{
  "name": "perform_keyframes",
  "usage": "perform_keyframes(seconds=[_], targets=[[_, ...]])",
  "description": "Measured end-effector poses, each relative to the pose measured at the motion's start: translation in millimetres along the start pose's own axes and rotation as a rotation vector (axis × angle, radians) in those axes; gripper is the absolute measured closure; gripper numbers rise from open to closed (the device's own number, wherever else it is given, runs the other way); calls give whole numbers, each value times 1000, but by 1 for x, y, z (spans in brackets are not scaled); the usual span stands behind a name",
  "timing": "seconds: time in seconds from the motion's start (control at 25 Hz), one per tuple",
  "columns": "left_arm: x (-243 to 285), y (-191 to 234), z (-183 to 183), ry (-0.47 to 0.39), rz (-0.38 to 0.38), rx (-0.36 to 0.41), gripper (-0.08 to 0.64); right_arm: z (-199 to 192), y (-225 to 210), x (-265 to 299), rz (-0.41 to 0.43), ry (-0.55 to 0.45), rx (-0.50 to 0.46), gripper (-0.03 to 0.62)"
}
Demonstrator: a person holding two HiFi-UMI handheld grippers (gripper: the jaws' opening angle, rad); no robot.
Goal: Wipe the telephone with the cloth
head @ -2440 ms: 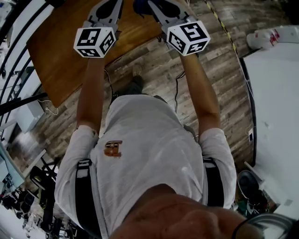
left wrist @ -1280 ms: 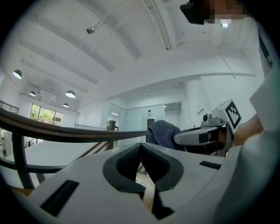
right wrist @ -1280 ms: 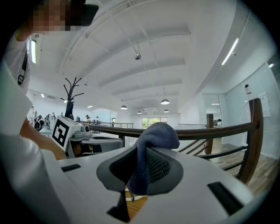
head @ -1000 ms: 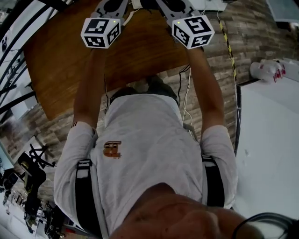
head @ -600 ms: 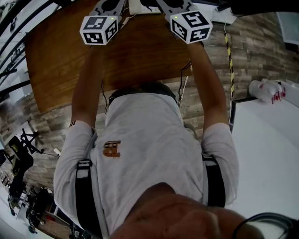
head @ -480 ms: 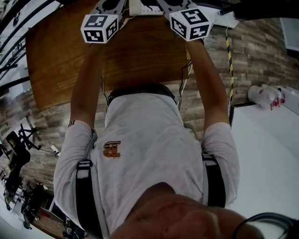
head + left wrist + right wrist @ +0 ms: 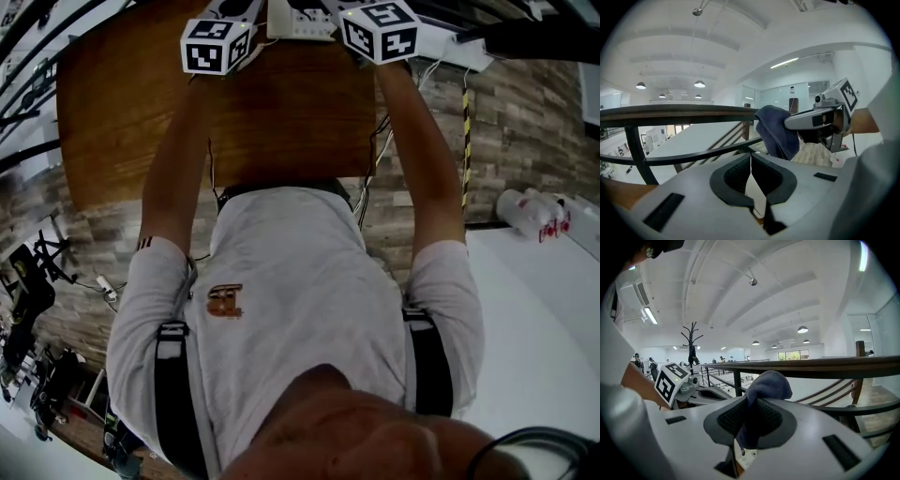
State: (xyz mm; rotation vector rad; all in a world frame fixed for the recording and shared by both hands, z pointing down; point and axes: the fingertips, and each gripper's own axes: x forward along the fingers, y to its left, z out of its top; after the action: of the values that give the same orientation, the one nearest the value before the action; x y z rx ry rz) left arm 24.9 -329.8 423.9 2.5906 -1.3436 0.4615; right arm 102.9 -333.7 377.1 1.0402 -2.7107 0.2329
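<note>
right gripper view: fingers [image 7: 725, 420] pinch cloth [image 7: 768, 380] | head view: telephone [image 7: 300, 23] on table [image 7: 281, 122]

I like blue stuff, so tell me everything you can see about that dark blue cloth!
The dark blue cloth looks soft and fuzzy. It is bunched up, pinched between the shut jaws of the grey right tool. A rounded puff sticks out past the jaws and a fold droops below. Only that tool touches it.

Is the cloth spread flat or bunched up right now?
Bunched up. The cloth is a dark wad clamped in the right gripper, and hangs in folds from it in the left gripper view.
</note>
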Motion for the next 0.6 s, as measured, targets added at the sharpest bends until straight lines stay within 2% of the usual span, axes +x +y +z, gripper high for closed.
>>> perform_keyframes(seconds=[0.32,0.44,0.6], targets=[[30,23,-29,116,-14,-56,536,-24,-15,48,54,104,40,520],[40,31,-40,157,-23,-94,486,-33,-19,66,87,154,35,520],[52,37,-53,223,-42,-116,463,-40,-32,83,105,198,44,520]])
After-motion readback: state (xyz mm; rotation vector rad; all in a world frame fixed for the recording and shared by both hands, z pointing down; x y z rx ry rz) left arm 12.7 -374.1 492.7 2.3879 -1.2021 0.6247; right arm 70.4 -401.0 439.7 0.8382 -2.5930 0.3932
